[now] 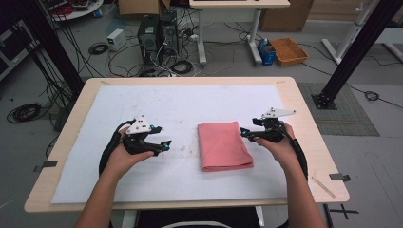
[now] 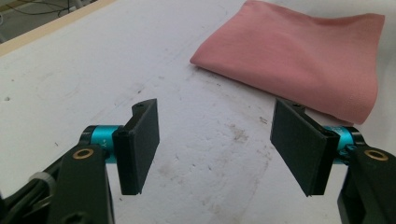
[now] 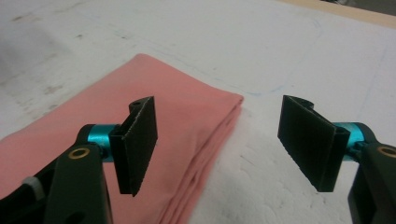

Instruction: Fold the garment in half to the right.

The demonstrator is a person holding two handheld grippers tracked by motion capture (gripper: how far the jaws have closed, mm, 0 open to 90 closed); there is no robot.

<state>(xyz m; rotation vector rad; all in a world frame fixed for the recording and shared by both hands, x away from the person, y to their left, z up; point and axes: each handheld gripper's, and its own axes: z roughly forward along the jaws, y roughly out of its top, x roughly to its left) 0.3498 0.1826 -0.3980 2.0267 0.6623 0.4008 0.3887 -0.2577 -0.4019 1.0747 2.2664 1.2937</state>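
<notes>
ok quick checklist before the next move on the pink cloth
1. Left claw open, nothing between its jaws: ok.
2. Right claw open, nothing gripped, pink cloth below it: ok.
3. Cloth folded and lying flat on the white mat: ok.
4. Folded layers lined up along the edge near the right claw: ok.
5. Both claws clear of the cloth in the high view, one on each side: ok.
6. Whether the fold is even underneath: cannot tell.
</notes>
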